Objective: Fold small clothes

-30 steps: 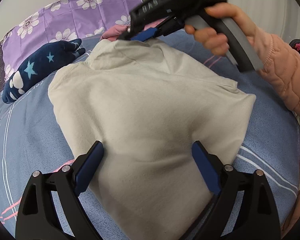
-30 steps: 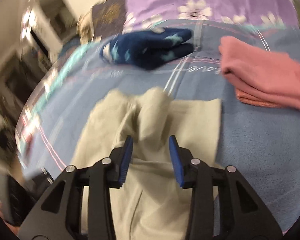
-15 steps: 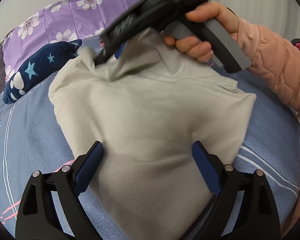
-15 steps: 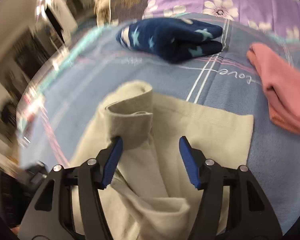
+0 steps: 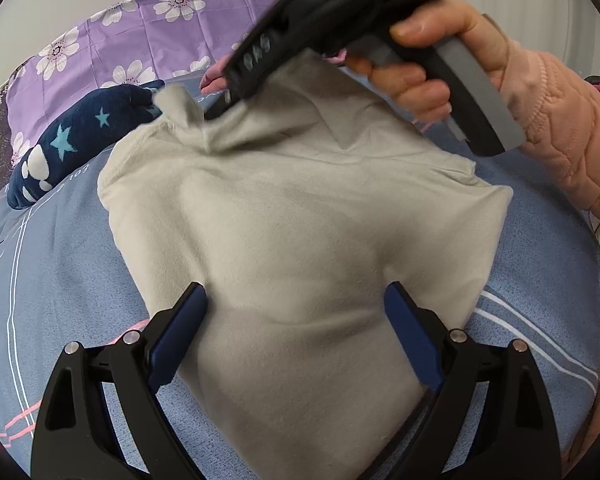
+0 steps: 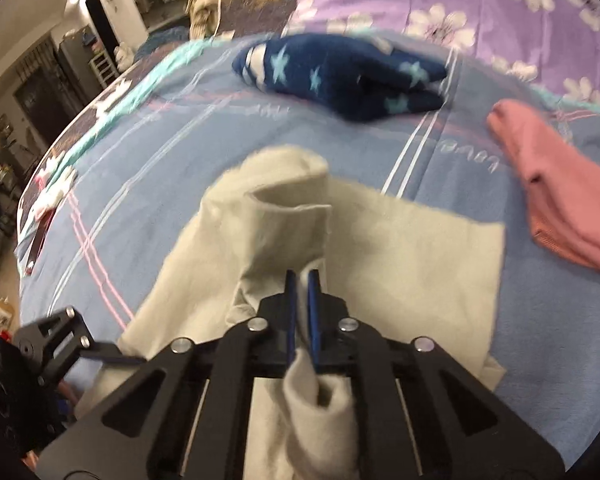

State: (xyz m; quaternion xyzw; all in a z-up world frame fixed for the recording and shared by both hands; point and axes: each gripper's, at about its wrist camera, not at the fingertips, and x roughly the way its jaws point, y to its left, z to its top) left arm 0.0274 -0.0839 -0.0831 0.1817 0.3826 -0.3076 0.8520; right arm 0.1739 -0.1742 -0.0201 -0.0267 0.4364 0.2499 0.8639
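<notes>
Beige garment [image 5: 300,232] on blue bedsheet [image 5: 60,264]; right gripper [image 6: 302,300] pinching its raised fold; left gripper [image 5: 296,320] spread wide over it

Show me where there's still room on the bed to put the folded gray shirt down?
Bare blue sheet lies left of the gray shirt, below the navy star garment. A narrower strip runs between the shirt, that garment and the pink clothes. The far right side is crowded. The right claw pinches the shirt; the left claw is open.

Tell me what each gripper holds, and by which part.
Right gripper: shut on the beige garment's raised far edge. Left gripper: open, holding nothing.
</notes>
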